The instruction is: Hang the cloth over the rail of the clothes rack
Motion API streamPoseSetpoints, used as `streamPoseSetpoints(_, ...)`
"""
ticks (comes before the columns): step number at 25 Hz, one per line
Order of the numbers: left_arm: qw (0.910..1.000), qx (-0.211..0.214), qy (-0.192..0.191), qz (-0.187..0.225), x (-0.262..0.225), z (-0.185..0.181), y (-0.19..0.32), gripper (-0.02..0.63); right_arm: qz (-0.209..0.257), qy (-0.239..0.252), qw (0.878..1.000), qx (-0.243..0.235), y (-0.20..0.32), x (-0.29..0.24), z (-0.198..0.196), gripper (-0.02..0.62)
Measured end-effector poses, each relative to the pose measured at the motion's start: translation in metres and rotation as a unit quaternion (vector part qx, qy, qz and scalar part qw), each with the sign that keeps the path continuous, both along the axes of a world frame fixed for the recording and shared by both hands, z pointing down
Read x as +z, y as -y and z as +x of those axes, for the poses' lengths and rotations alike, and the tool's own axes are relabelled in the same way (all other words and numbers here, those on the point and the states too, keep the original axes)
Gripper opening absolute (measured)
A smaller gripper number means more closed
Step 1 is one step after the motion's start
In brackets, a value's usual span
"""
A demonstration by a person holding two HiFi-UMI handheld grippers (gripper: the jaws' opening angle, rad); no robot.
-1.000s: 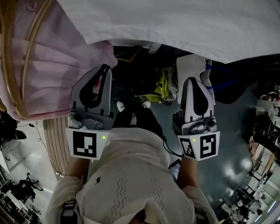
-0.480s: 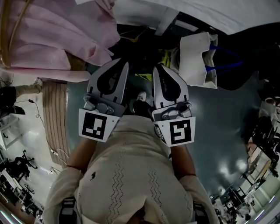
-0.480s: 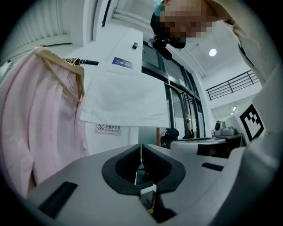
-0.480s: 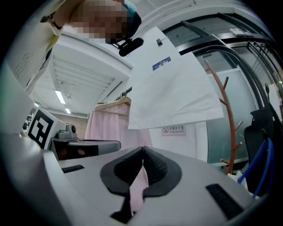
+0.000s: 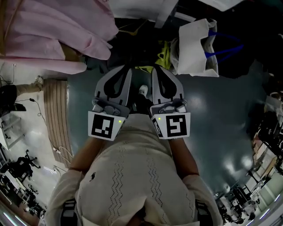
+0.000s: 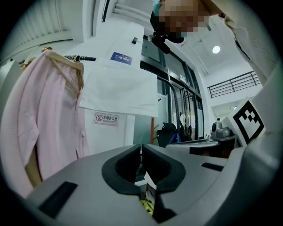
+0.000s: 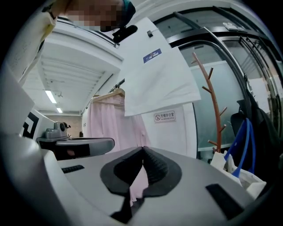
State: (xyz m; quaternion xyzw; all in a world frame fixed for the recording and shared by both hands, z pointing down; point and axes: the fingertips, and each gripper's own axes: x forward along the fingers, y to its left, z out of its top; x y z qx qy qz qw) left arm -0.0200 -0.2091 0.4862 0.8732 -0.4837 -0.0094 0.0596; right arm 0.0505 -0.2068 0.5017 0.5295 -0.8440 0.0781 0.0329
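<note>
The white cloth (image 6: 119, 88) hangs spread over the black rail (image 6: 82, 58) of the clothes rack. It also shows in the right gripper view as a white cloth (image 7: 159, 66), and only its lower edge (image 5: 146, 9) reaches the top of the head view. My left gripper (image 5: 125, 70) and right gripper (image 5: 158, 70) sit side by side close to the person's chest, well back from the cloth. Both are shut with nothing between the jaws, as the left gripper (image 6: 141, 145) and right gripper (image 7: 143, 148) show in their own views.
A pink shirt (image 5: 48, 31) on a wooden hanger (image 6: 66, 62) hangs left of the cloth. A white bag with blue handles (image 5: 196, 46) sits at the right by a brown coat stand (image 7: 214, 106). A slatted wooden board (image 5: 56, 119) lies on the floor at left.
Both grippers have drawn back from the cloth and come together in front of the chest. The cloth and pink shirt have slid toward the top of the head view.
</note>
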Motion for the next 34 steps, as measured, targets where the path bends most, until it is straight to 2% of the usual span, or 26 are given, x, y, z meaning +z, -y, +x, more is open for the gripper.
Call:
streamPoseSetpoints(5,0.9997,0.02,-0.008,-0.005,-0.006,-0.004,0.01,0.02,0.016,0.007,0.999,0.028,0.004,-0.012,-0.003,0.018)
streamPoseSetpoints(8,0.9997,0.02,-0.014,0.01,-0.012,-0.007,0.02,0.02,0.028,-0.005,0.999,0.017,0.005,-0.016,-0.013,0.018)
streamPoseSetpoints(13,0.9995,0.032,-0.001,0.002,-0.003,-0.009,0.01,0.02,0.017,0.002,1.0,0.014,-0.001,-0.008,-0.024,0.018)
streamPoseSetpoints(19,0.9995,0.029,-0.004,-0.01,0.006,-0.012,0.003,0.02,0.012,-0.004,1.0,0.003,-0.003,-0.001,-0.029,0.018)
streamPoseSetpoints(26,0.999,0.042,0.012,-0.003,0.006,-0.011,-0.003,0.02,0.008,-0.003,1.0,0.003,-0.006,-0.002,-0.036,0.018)
streamPoseSetpoints(34,0.9991,0.042,0.006,-0.006,0.009,-0.013,-0.007,0.02,0.008,-0.011,1.0,-0.008,-0.011,0.0,-0.042,0.018)
